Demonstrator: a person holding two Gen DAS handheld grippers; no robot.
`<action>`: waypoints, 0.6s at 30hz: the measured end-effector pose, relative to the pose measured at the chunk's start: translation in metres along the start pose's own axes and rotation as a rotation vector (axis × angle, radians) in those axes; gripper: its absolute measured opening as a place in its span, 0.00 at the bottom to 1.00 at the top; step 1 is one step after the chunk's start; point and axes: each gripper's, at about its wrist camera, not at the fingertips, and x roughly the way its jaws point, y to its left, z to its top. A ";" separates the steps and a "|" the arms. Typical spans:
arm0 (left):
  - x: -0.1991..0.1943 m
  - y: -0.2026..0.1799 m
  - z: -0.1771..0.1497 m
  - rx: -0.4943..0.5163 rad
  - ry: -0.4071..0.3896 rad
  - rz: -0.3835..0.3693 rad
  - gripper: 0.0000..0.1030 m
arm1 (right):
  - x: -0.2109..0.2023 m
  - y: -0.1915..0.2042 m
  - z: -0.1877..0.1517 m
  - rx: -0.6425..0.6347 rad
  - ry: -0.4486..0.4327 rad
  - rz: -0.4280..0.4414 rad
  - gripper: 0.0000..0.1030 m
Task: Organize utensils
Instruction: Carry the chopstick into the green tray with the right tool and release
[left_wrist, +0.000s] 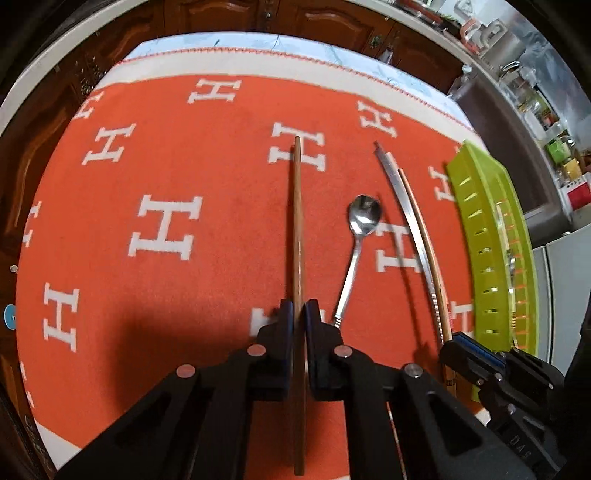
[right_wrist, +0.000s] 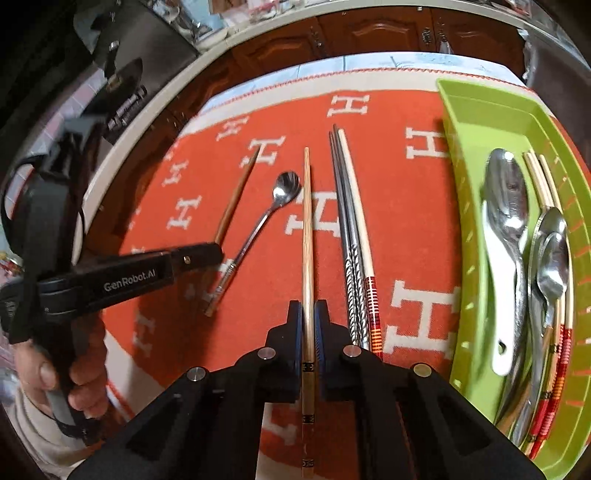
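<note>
My left gripper (left_wrist: 299, 314) is shut on a brown wooden chopstick (left_wrist: 297, 221) that points away over the orange cloth; it also shows in the right wrist view (right_wrist: 236, 199), held by the left gripper (right_wrist: 218, 253). My right gripper (right_wrist: 308, 314) is shut on a pale bamboo chopstick (right_wrist: 307, 229); the right gripper shows at the lower right of the left wrist view (left_wrist: 452, 341). A small steel spoon (left_wrist: 360, 229) (right_wrist: 273, 206) lies on the cloth between them. Steel chopsticks (right_wrist: 345, 221) and a white chopstick (right_wrist: 356, 214) lie right of my right gripper.
A green slotted tray (right_wrist: 465, 122) (left_wrist: 476, 184) at the right holds several spoons (right_wrist: 508, 206) and chopsticks (right_wrist: 543, 181). The orange cloth (left_wrist: 184, 166) with white H marks covers the table. Wooden cabinets (left_wrist: 325, 22) stand behind. A hand (right_wrist: 85, 373) holds the left gripper.
</note>
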 end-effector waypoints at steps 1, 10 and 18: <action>-0.006 -0.003 -0.002 0.001 -0.013 -0.004 0.04 | -0.004 -0.001 0.000 0.004 -0.006 0.006 0.06; -0.054 -0.058 -0.012 0.072 -0.071 -0.091 0.04 | -0.060 -0.015 -0.003 0.052 -0.109 0.049 0.06; -0.063 -0.122 -0.009 0.145 -0.051 -0.212 0.04 | -0.113 -0.068 -0.017 0.170 -0.182 0.008 0.06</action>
